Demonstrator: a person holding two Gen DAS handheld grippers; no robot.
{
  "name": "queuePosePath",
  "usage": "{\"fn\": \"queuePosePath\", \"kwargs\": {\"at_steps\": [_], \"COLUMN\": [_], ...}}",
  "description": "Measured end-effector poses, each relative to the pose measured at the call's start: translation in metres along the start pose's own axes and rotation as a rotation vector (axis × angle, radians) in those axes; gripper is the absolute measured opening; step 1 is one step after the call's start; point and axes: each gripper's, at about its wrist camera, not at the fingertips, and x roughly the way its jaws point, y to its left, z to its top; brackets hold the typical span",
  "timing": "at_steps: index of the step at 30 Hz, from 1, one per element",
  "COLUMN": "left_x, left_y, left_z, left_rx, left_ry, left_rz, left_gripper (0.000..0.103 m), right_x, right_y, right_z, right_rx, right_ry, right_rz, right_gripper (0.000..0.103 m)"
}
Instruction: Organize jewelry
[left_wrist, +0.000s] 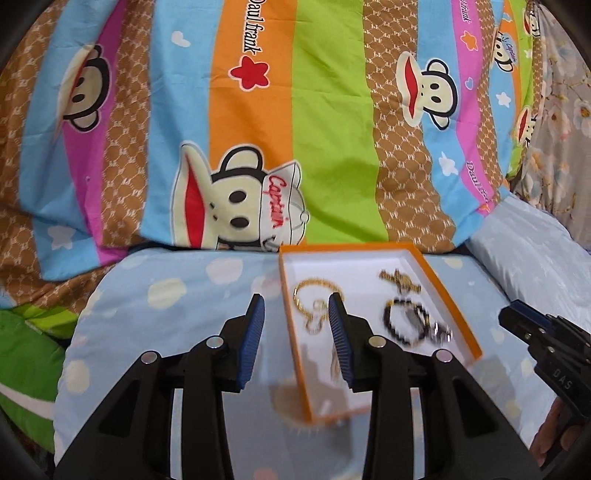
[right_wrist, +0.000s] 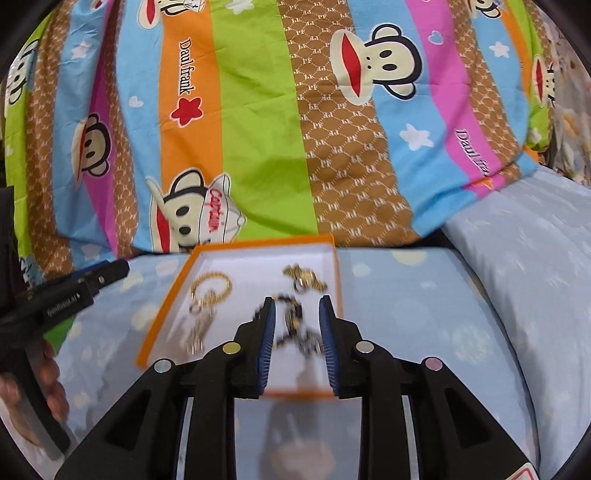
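Observation:
An orange box (left_wrist: 448, 291) with a white inside lies on the light blue sheet and holds jewelry: a gold chain bracelet (left_wrist: 312, 295), a gold pendant piece (left_wrist: 400, 280) and a dark beaded bracelet (left_wrist: 413, 325). My left gripper (left_wrist: 297, 321) is open and empty, its jaws straddling the box's left wall. My right gripper (right_wrist: 297, 317) is open above the box (right_wrist: 168, 306), with the dark beaded bracelet (right_wrist: 295, 321) between its pads, not gripped. The gold bracelet (right_wrist: 210, 288) and gold pendant piece (right_wrist: 304, 277) lie further in. Each gripper shows at the other view's edge.
A bright striped cartoon-monkey quilt (left_wrist: 295, 129) is bunched up behind the box. A pale blue pillow (right_wrist: 524, 277) lies to the right. The light blue cloud-print sheet (left_wrist: 177, 295) spreads around the box.

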Motion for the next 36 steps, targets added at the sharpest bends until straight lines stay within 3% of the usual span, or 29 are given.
{"fn": "queuePosePath", "kwargs": {"at_steps": [6, 12, 18, 22, 26, 36], "left_x": [-0.029, -0.037, -0.031, -0.03, -0.031, -0.031], "left_y": [-0.003, -0.01, -0.013, -0.013, -0.016, -0.02], "left_z": [-0.066, -0.112, -0.127, -0.128, -0.129, -0.129], "left_rx": [0.05, 0.085, 0.089, 0.091, 0.099, 0.118], "left_ry": [0.066, 0.13, 0.172, 0.17, 0.169, 0.161], "left_rz": [0.006, 0.001, -0.008, -0.003, -0.001, 0.006], "left_gripper": [0.035, 0.035, 0.035, 0.036, 0.044, 0.044], "right_x": [-0.031, -0.039, -0.031, -0.029, -0.025, -0.017], "right_y": [0.011, 0.023, 0.027, 0.028, 0.028, 0.029], "right_z": [-0.066, -0.1, -0.109, -0.109, -0.109, -0.11], "right_rx": [-0.055, -0.063, -0.064, -0.066, -0.066, -0.056], "right_ry": [0.05, 0.092, 0.13, 0.135, 0.154, 0.191], "right_rz": [-0.034, -0.022, -0.01, -0.013, -0.017, -0.016], "right_gripper": [0.028, 0.029, 0.03, 0.036, 0.037, 0.038]}}
